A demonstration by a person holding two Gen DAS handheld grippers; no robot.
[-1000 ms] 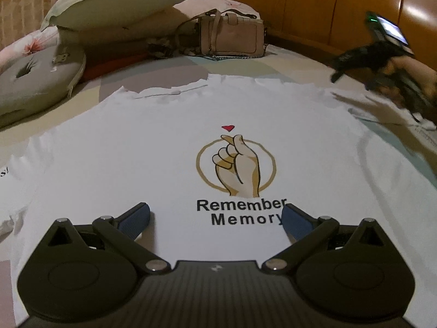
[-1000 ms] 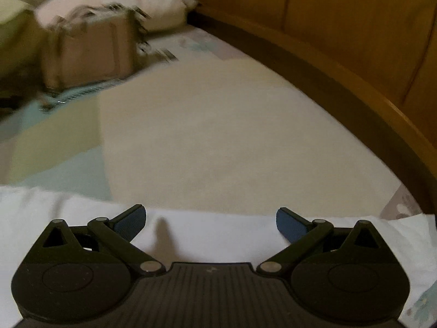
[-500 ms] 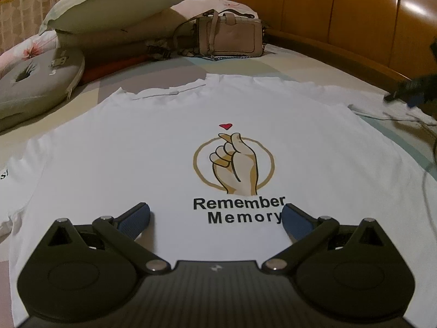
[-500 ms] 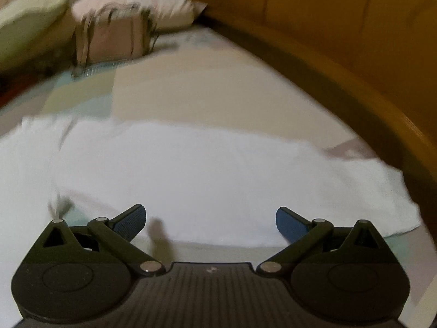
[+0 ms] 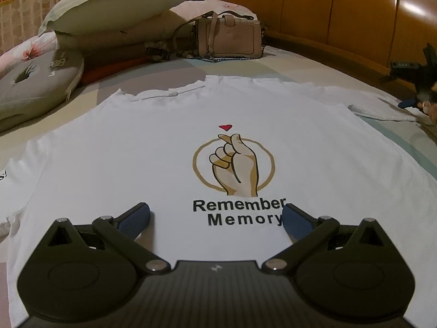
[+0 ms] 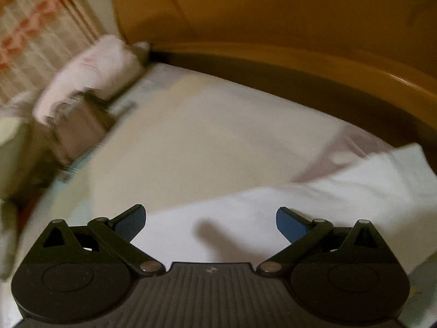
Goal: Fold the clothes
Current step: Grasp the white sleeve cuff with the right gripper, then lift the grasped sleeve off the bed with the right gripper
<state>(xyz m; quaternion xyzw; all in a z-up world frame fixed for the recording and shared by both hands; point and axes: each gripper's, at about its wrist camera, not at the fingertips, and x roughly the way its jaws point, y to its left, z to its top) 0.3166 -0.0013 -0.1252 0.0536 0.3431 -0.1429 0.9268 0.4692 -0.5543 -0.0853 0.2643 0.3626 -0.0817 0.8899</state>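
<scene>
White T-shirt point(image 5: 136, 147) flat under left gripper point(image 5: 215, 218), jaws apart.

white T-shirt point(image 5: 114, 164), black lettering; red heart point(image 5: 225, 127) | beige handbag point(image 5: 232, 38) | blue-padded fingers point(image 5: 133, 221)

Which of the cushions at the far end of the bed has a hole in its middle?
The flat grey cushion on the left has the hole. The plump pale green pillow and the floral pillow beside it have none.
</scene>
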